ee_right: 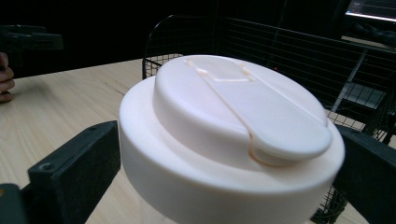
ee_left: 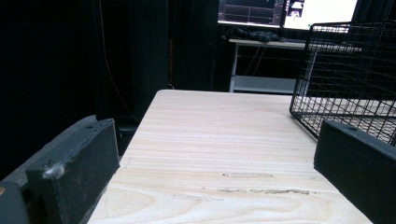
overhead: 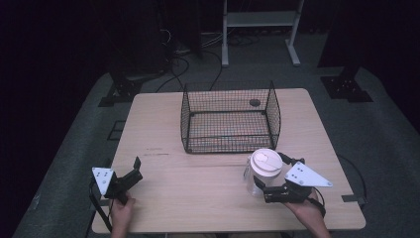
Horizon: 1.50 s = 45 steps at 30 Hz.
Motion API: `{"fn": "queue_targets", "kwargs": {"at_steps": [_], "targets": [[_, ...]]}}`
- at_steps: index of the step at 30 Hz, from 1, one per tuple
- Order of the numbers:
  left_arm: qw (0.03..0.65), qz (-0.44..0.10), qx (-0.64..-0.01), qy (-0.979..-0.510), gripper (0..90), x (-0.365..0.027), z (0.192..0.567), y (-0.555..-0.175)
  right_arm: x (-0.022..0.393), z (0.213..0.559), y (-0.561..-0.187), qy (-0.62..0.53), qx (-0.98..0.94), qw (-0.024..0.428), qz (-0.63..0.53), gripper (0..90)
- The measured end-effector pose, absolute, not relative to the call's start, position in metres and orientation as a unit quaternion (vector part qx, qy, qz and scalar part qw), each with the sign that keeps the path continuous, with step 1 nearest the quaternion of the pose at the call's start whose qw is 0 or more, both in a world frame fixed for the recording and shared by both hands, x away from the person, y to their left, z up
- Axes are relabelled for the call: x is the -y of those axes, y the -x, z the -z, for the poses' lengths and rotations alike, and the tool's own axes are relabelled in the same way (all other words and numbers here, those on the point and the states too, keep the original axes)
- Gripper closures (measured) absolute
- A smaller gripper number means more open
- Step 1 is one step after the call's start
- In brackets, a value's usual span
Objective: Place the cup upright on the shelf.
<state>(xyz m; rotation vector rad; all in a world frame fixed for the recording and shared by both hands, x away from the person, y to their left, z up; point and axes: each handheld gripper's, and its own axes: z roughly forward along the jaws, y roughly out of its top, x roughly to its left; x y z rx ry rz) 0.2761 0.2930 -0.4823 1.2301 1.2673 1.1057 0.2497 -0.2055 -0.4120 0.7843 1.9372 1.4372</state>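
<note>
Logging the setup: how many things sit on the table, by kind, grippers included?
Wire basket: 1
White-lidded jar: 1
Grippers: 2, the left gripper and the right gripper
Total: 4

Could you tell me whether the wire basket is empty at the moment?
Empty: only tabletop shows through the wire basket; the jar stands outside it.

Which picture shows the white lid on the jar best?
The right gripper view: the white lid looms close between that tool's jaws, its flip flap clear. The high view shows it small, from above, before the wire basket.
</note>
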Motion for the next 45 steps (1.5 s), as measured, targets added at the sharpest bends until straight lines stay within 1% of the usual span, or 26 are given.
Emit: {"fn": "queue_targets", "kwargs": {"at_steps": [16,17,28,38,45], "targets": [[0.505,-0.458,-0.525,-0.510,0.0,-0.293,0.482,-0.276,0.202,0.414,-0.255,-0.288,-0.731,0.301,-0.541,0.0],[0.505,-0.458,-0.525,-0.510,0.0,-0.293,0.482,-0.276,0.202,0.414,-0.254,-0.288,-0.729,0.304,-0.542,3.9],[0.505,-0.457,-0.525,-0.510,0.0,-0.293,0.482,-0.276,0.202,0.413,-0.254,-0.285,-0.731,0.304,-0.541,4.2],[0.504,-0.458,-0.524,-0.512,0.0,-0.293,0.482,-0.276,0.194,0.404,-0.255,-0.275,-0.750,0.288,-0.528,4.3],[0.505,-0.457,-0.525,-0.510,0.0,-0.293,0.482,-0.276,0.187,0.388,-0.259,-0.258,-0.753,0.282,-0.535,4.3]]}}
